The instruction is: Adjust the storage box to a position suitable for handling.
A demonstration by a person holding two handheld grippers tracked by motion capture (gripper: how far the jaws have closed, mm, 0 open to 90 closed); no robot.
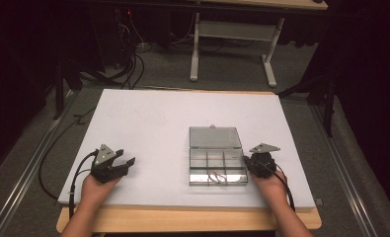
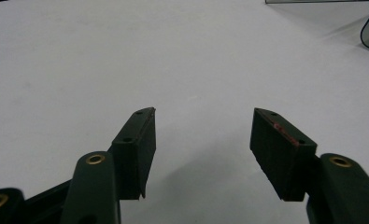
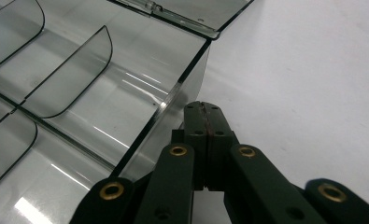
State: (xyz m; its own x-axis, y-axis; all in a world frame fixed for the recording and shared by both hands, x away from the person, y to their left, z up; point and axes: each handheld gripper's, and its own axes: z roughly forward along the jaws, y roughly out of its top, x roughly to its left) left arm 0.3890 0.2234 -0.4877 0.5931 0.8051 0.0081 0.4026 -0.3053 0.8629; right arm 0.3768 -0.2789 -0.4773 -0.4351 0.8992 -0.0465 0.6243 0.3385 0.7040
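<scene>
White-topped table (image 1: 148,118) — an open clear compartment box (image 1: 217,160) lies on it.

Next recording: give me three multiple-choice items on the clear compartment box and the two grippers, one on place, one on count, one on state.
1. The right gripper is where?
A. beside the clear box's right wall
B. inside a compartment
C. on the lid

2. How many grippers are on the table?
A. one
B. two
C. three

3. The left gripper's jaws are:
A. shut
B. shut on a wire
C. open with nothing between

Answers: 1 A, its tips sit just outside the wall. 2 B, one per hand in the high view. 3 C, bare table shows between the pads.
</scene>
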